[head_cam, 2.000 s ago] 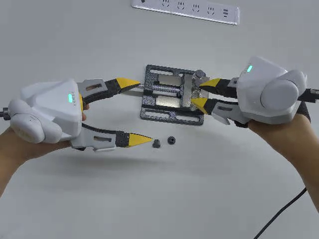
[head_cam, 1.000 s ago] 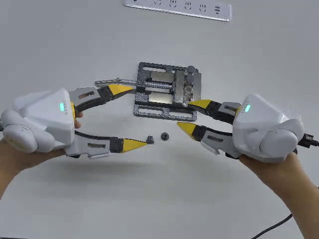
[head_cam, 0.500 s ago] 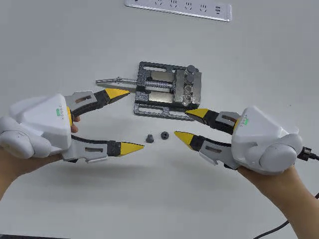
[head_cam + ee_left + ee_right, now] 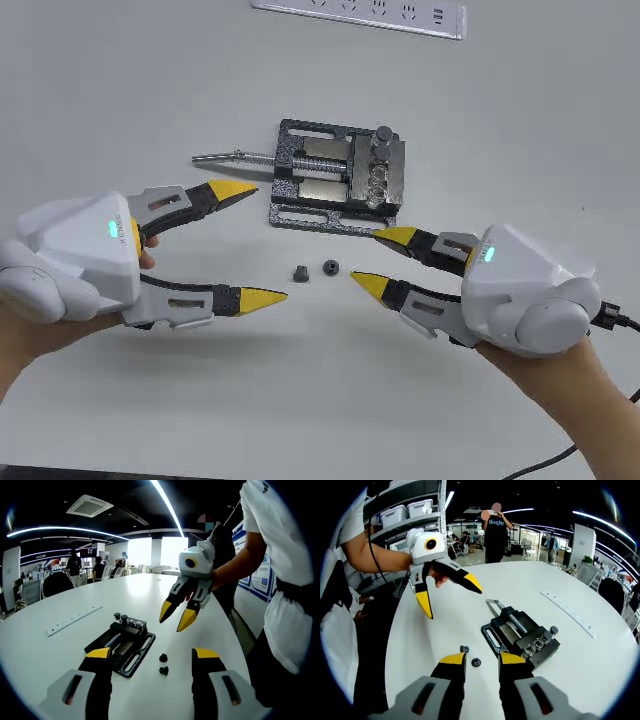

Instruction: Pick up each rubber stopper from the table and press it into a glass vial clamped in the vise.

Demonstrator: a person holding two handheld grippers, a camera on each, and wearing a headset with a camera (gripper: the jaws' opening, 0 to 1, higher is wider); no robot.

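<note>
We are holding the left tongs (image 4: 268, 242) wide open and empty, and the right tongs (image 4: 364, 255) partly open, also gripping nothing. Both are hovering low over the desk (image 4: 520, 130) with their tips pointing inward at each other. We judge that this is letting either pair close on a stopper. One rubber stopper (image 4: 300, 272) is lying loose on the desk just beyond the lower left tip. The other stopper (image 4: 331, 267) is sitting beside it, just ahead of the lower right tip. Neither is being touched. Beyond them the vise (image 4: 292, 214) is clamping a row of glass vials (image 4: 377, 185) upright, probably so that their mouths are facing up for pressing. The two farthest seem to be wearing dark caps, while the nearer ones are looking open.
</note>
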